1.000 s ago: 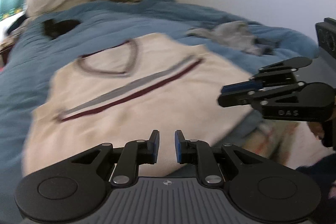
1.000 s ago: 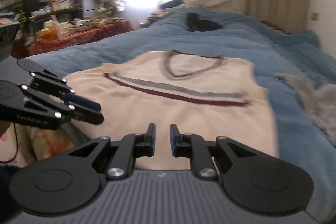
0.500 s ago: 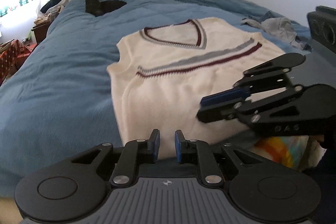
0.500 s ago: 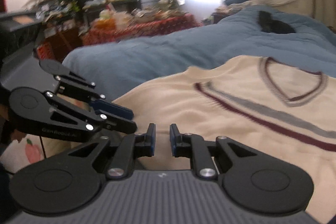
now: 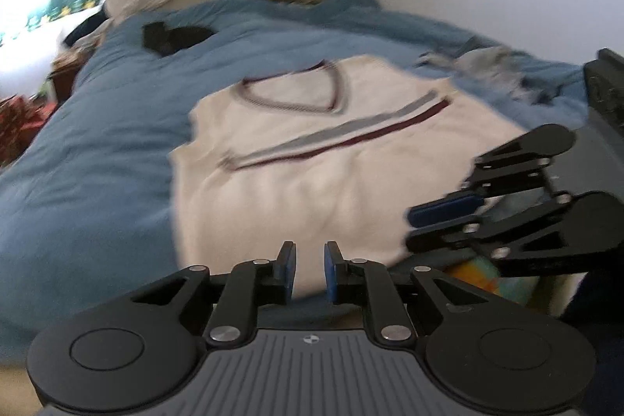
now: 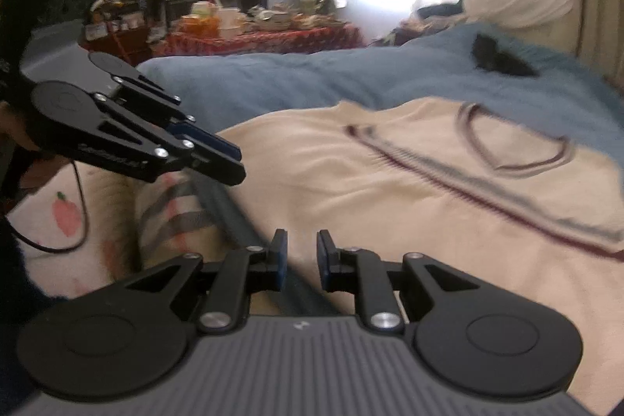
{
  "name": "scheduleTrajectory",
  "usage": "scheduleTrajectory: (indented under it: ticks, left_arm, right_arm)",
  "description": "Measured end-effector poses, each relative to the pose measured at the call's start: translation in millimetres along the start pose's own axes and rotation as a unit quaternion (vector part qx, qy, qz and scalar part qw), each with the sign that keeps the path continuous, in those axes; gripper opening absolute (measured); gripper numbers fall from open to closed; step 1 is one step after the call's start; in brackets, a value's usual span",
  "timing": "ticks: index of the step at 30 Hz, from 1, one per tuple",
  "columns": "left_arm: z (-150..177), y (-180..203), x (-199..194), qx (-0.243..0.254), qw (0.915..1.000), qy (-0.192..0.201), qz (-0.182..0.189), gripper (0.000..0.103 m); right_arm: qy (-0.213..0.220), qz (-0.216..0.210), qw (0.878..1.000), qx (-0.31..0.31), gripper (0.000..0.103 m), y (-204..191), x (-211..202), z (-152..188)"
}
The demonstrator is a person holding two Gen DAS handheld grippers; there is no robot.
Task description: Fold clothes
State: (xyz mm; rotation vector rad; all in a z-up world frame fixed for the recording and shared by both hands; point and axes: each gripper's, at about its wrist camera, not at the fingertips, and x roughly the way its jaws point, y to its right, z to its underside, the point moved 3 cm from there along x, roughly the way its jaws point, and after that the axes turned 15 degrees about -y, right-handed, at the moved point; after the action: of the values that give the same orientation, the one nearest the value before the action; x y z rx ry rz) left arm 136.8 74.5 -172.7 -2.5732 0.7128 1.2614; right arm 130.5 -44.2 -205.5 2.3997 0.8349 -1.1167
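Blue bedding (image 5: 97, 182) carries the cream vest (image 5: 312, 182) flat near the bed's near edge, soft and limp, so I'd pinch its hem corners, my left claw (image 5: 309, 269) and right claw (image 6: 301, 260) slightly apart, empty.

A cream vest (image 6: 390, 182) lies flat on the blue bed (image 6: 312, 80), both tongs (image 6: 301, 258) (image 6: 230, 162) slightly parted, empty, at its hem.

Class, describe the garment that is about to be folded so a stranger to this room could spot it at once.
Start at the blue bedspread covering the bed. Spread flat on its near part lies a cream sleeveless sweater. Its V-neck trim and grey-and-maroon chest stripe set it apart from the crumpled grey clothing and the black item.
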Motion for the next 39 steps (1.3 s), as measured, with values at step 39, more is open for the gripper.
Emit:
scheduleTrajectory:
  ticks: [39]
  left_arm:
    - [-135, -19, 54, 0.069, 0.9965, -0.028, 0.038, 0.034]
  right_arm:
    - [-0.056, 0.067, 0.991, 0.101, 0.028, 201, -71, 19]
